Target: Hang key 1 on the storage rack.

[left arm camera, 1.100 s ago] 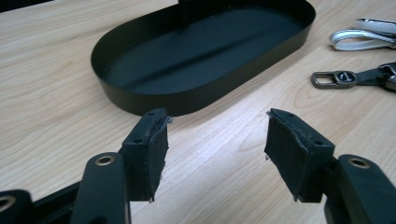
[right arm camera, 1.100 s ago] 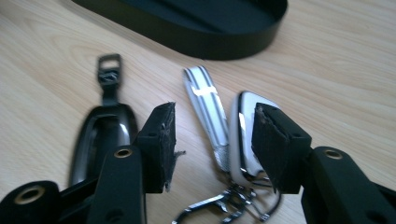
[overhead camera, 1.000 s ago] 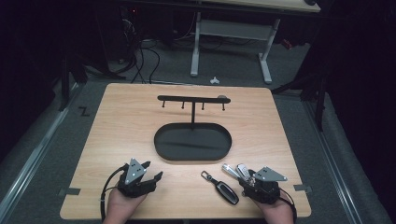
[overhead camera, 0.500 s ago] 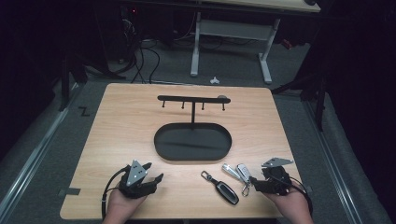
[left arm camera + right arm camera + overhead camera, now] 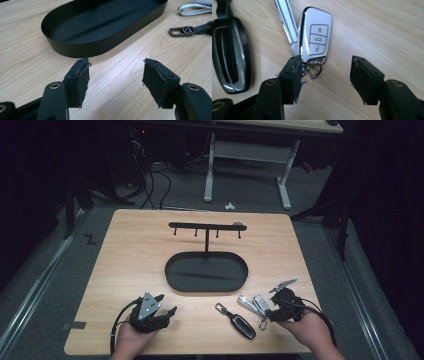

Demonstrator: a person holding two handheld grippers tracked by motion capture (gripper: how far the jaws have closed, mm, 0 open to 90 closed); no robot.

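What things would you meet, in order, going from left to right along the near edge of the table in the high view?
left gripper → black key fob → silver key fob → right gripper

Bare tabletop (image 5: 130, 255) lies open left of the black oval tray (image 5: 206, 271); two key fobs (image 5: 260, 304) and a black fob (image 5: 243, 325) crowd its near-right corner.
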